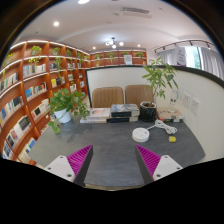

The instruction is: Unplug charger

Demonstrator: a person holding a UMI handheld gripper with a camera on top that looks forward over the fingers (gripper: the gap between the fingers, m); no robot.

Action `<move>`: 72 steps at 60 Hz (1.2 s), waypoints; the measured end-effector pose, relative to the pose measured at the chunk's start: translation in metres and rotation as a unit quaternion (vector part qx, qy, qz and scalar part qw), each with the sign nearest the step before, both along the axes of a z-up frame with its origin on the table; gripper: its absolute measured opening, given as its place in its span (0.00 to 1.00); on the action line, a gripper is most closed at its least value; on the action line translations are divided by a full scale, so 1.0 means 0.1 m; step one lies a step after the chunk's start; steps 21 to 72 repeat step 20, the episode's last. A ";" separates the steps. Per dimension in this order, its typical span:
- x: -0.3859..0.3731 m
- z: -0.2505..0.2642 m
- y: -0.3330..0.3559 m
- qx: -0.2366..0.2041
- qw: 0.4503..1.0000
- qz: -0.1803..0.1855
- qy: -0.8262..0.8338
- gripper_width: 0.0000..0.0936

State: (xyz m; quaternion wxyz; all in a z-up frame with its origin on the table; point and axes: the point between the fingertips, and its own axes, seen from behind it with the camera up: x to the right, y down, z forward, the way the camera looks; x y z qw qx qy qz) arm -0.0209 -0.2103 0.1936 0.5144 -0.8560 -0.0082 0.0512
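**Gripper open and well short of the plug on the right-hand wall**

The gripper [113,160] hangs over the near edge of a dark grey table [105,150] with its two magenta pads [79,160] set wide apart and nothing between them.

The charger cannot be made out as a distinct object. At about two o'clock from the fingers, on the white wall to the right of the table, sits a pale wall socket [183,99] with something small in it, and a white cable [166,127] trails across the table below. That is most likely where the charger sits, well beyond the fingertips.

Closer in, at about one o'clock, stand a round white object [141,134] and a dark cup-like one just behind it. At twelve o'clock a stack of books [124,112] lies at the far side, in front of two chairs. A potted plant [68,103] stands at eleven o'clock, a taller one [159,78] near the wall at one o'clock. Bookshelves [30,85] fill the left wall.

By my judgement a charger is light, rigid and smooth-sided, held in the socket by friction. The hold should be on its hard body, pads on two opposite flat faces, not on the soft cable, which would bend and strain. A straight pull away from the wall suits it; a slanted one risks the pads slipping off.
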 end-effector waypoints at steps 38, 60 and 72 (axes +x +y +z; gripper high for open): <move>-0.04 -0.03 -0.06 0.002 1.000 -0.003 -0.007 0.90; -0.04 -0.03 -0.06 0.002 1.000 -0.003 -0.007 0.90; -0.04 -0.03 -0.06 0.002 1.000 -0.003 -0.007 0.90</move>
